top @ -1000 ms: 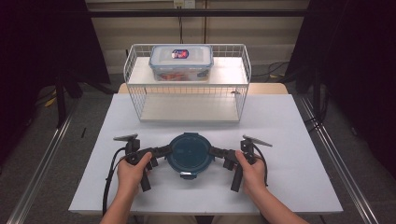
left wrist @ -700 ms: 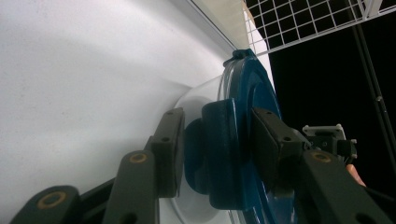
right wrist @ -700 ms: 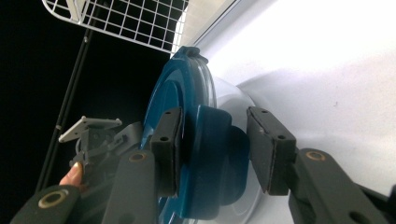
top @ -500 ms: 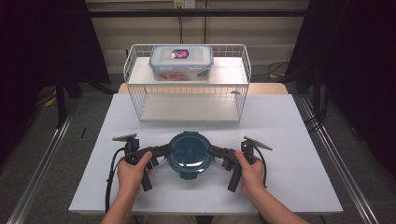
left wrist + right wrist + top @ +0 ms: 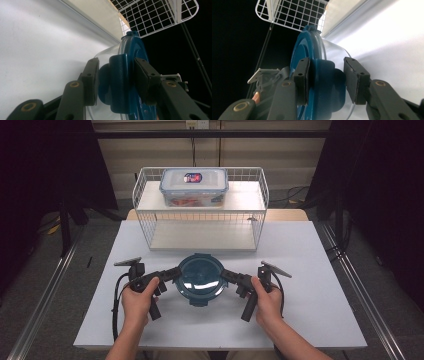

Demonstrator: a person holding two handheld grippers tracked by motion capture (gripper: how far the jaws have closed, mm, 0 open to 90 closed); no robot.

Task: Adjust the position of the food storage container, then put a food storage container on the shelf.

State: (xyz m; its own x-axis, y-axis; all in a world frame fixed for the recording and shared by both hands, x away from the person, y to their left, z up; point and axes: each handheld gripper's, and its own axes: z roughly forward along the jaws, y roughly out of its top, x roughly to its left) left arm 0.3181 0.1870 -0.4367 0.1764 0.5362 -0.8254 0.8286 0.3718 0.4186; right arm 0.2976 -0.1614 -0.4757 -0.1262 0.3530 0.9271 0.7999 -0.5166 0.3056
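Note:
A round clear container with a dark blue lid hangs just above the white table, held level between my two grippers. My left gripper clamps the lid's side latch on the left. My right gripper clamps the opposite latch. In the left gripper view the gripper has both pads pressed on the blue latch, with the lid seen edge-on. The right gripper view shows its gripper shut on the other latch of the lid.
A white wire rack stands at the back of the table. On its upper shelf sits a rectangular clear box with a clip lid. The lower shelf is bare. Dark curtains hang at both sides.
The round container and both grippers have risen a little off the table; the left side came up most.

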